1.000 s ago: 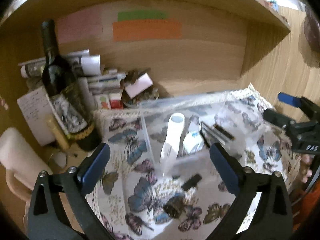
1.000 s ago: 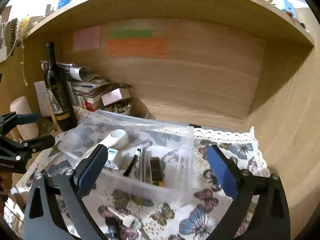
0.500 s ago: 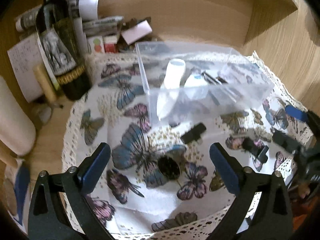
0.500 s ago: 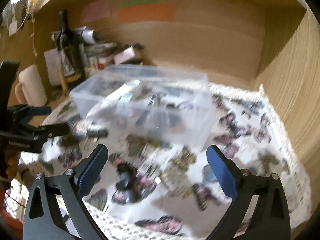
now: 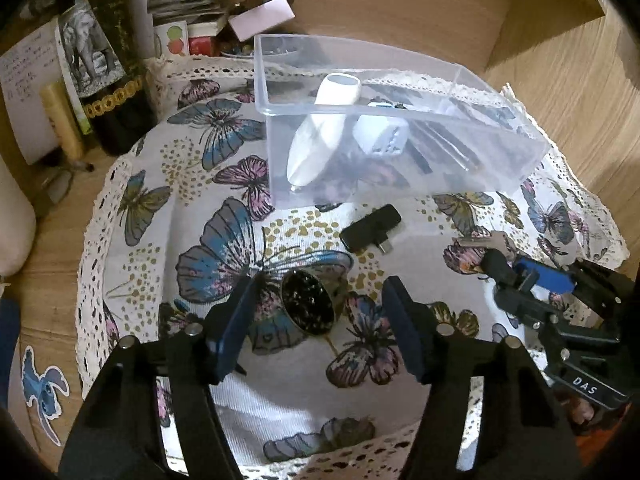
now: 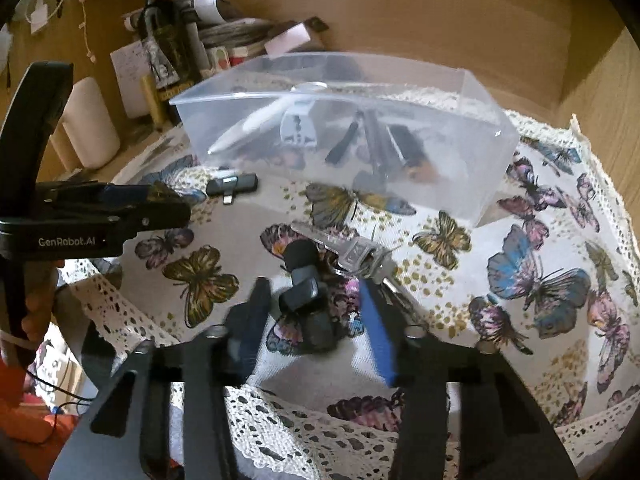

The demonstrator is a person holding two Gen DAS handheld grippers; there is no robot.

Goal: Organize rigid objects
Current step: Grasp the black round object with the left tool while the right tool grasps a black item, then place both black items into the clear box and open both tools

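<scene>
I am holding the left gripper low over the butterfly-print cloth that covers the tabletop, its blue fingers spread wide with nothing held between them. A round dark disc with a gold rim is lying on the cloth between those fingers, touching neither. Just beyond it a small black adapter with a plug is resting on the cloth near the front wall of the clear plastic bin. Inside the bin I am seeing a white handheld device leaning against the left end, a white plug adapter beside it, and several dark slim items further right that I cannot make out. I am keeping the right gripper down on the cloth as well, its fingers open partway and straddling a black key fob, though I cannot tell whether the pads are touching it. The fob is joined to a bunch of silver keys lying just ahead on the cloth, well in front of the bin. A dark wine bottle is standing upright at the back left beside a stack of papers, and a cream cylinder is standing off the cloth's left edge.
</scene>
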